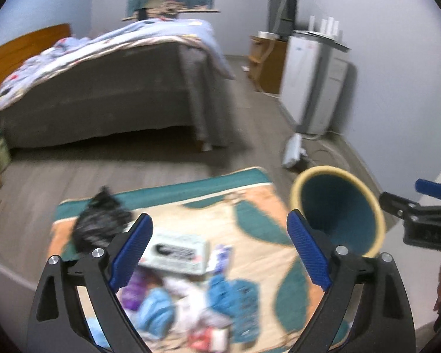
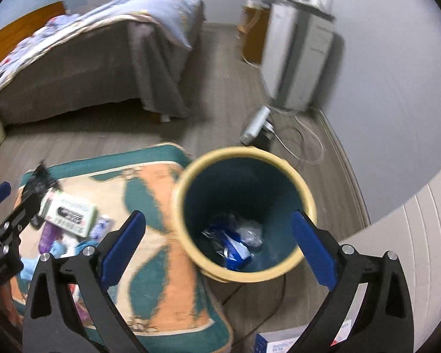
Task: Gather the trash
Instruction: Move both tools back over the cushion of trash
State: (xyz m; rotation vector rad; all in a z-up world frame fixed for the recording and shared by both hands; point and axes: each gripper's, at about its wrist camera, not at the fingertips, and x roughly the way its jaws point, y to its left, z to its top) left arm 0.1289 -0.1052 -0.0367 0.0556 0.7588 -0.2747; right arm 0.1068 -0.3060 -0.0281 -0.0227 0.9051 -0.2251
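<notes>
A pile of trash lies on a patterned rug [image 1: 250, 206]: a white and green box [image 1: 176, 250], a black plastic bag [image 1: 100, 220], blue wrappers [image 1: 232, 291] and purple and white scraps. My left gripper [image 1: 219, 253] is open and empty above the pile. A yellow-rimmed teal bin [image 2: 244, 211] stands to the right of the rug and holds blue and clear wrappers [image 2: 235, 241]. My right gripper [image 2: 219, 250] is open and empty above the bin. The bin also shows in the left wrist view [image 1: 338, 206].
A bed [image 1: 103, 88] with a blue quilt stands behind the rug. A white appliance [image 1: 314, 82] and wooden cabinet [image 1: 264, 61] stand by the right wall. A power strip with cables [image 2: 255, 126] lies on the floor. A white box [image 2: 282, 341] sits near the bin.
</notes>
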